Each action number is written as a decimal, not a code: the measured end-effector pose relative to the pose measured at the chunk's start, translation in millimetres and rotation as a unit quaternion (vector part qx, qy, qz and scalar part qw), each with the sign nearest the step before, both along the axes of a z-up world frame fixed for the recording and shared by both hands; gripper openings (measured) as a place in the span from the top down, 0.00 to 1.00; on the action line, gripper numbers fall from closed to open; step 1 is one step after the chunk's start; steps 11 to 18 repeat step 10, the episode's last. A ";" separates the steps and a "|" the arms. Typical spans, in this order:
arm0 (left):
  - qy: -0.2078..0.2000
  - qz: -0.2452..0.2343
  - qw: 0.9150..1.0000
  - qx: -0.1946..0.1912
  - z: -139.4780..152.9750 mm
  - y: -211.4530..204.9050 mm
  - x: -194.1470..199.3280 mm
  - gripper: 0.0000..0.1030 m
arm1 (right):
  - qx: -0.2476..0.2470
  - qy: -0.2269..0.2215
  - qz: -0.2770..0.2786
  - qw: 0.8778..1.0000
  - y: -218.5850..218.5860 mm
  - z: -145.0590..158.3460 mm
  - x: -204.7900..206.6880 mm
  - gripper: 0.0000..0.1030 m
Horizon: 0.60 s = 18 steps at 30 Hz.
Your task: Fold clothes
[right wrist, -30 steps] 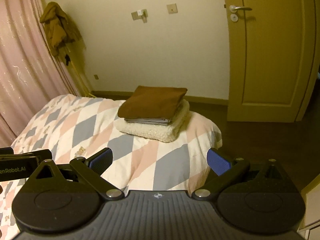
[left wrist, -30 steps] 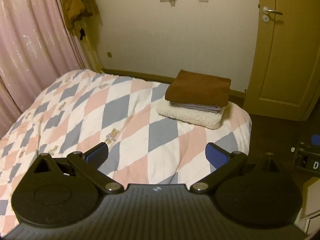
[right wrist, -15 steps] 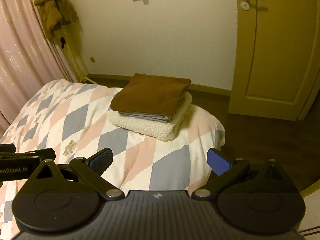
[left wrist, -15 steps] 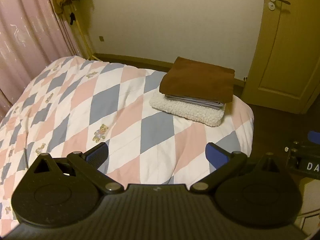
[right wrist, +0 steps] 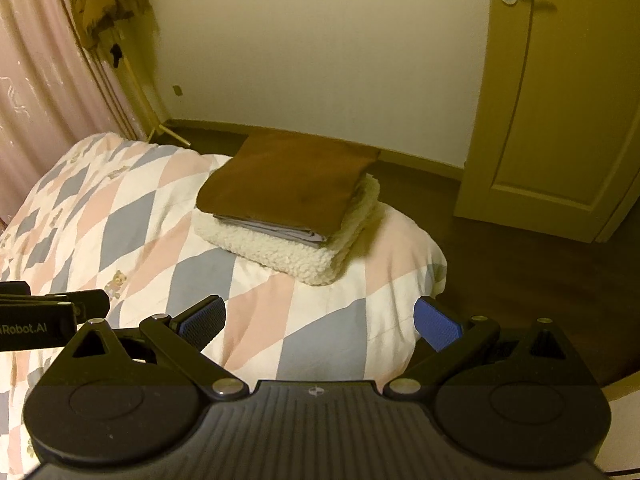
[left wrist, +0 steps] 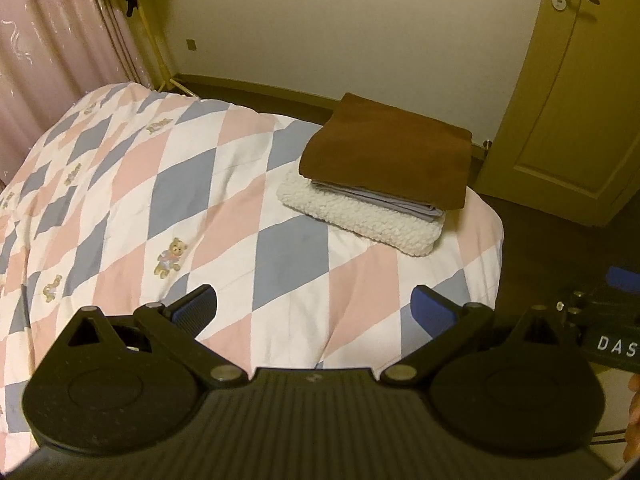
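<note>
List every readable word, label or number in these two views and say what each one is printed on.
"DAS", cut off at the frame edge: white letters on the right tongs' body, seen from the left wrist view.
"Robot.AI", its start cut off: white letters on the left tongs' body, seen from the right wrist view.
Nothing readable shows on the quilt, the folded stack or the door.

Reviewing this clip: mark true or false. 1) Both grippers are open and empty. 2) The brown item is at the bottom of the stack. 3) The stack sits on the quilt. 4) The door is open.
1) True: the left gripper and right gripper hold nothing.
2) False: the brown folded cloth lies on top; the white fleece is at the bottom.
3) True: on the diamond-patterned quilt.
4) False: the door is shut.
</note>
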<state>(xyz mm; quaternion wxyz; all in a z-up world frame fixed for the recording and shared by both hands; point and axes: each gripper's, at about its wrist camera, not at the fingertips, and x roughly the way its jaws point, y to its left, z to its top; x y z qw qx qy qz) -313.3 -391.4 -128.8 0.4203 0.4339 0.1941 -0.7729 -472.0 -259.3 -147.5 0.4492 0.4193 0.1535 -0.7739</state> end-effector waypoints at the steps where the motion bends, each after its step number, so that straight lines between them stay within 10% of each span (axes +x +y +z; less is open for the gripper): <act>1: -0.001 0.001 1.000 0.001 -0.8 -2.1 -4.1 0.01 | 0.001 0.000 0.000 1.000 -2.1 -0.3 -4.3 0.00; 18: 0.006 0.005 1.000 -0.006 -2.3 -13.7 -37.3 0.01 | 0.007 -0.001 -0.003 1.000 -17.7 -4.2 -45.5 0.00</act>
